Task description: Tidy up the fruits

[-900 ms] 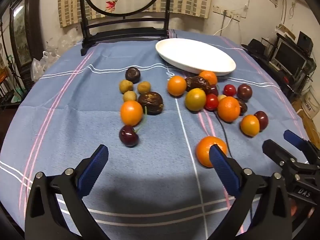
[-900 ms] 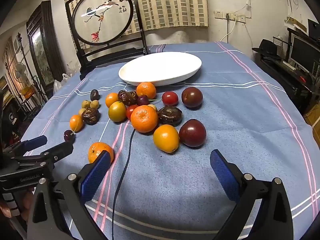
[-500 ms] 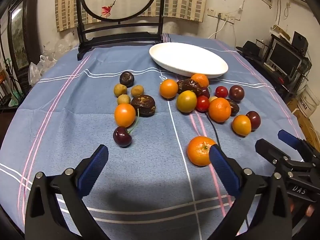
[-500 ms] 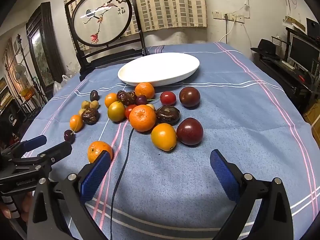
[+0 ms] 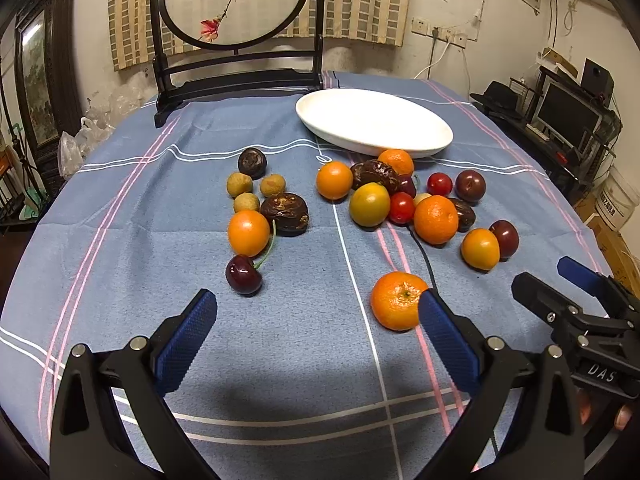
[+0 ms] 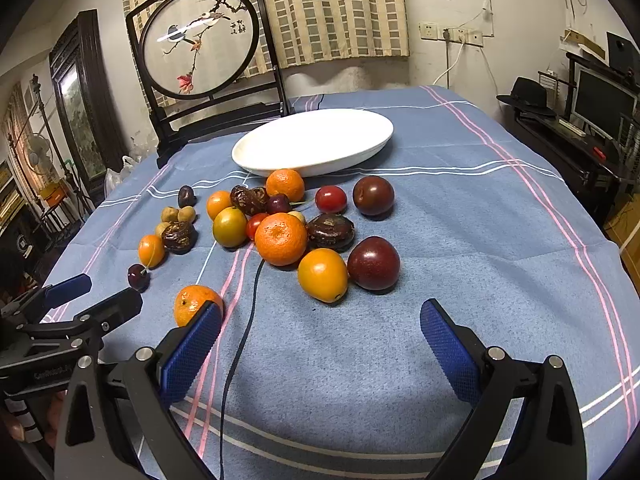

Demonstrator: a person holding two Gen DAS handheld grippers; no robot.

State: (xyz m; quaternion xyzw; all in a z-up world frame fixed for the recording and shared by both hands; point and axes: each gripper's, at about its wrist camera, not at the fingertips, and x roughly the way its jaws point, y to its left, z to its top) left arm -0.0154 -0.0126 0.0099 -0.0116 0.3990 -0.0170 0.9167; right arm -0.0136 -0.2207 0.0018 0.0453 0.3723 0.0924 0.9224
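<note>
Grippers, left [image 5: 316,336] and right [image 6: 320,344], gape above scattered fruits [image 6: 280,238], seemingly untouched.

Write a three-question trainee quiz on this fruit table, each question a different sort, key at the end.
1. True or false: the white plate already holds fruit.
2. Multiple choice: nearest the left gripper lies A) a lone mandarin, B) a banana, C) a lemon.
3. Fill in: the stemmed cherry lies just in front of an ___ fruit.

Key: 1 false, the plate is bare. 2 A. 3 orange. Both the left gripper and the right gripper are open and hold nothing.
</note>
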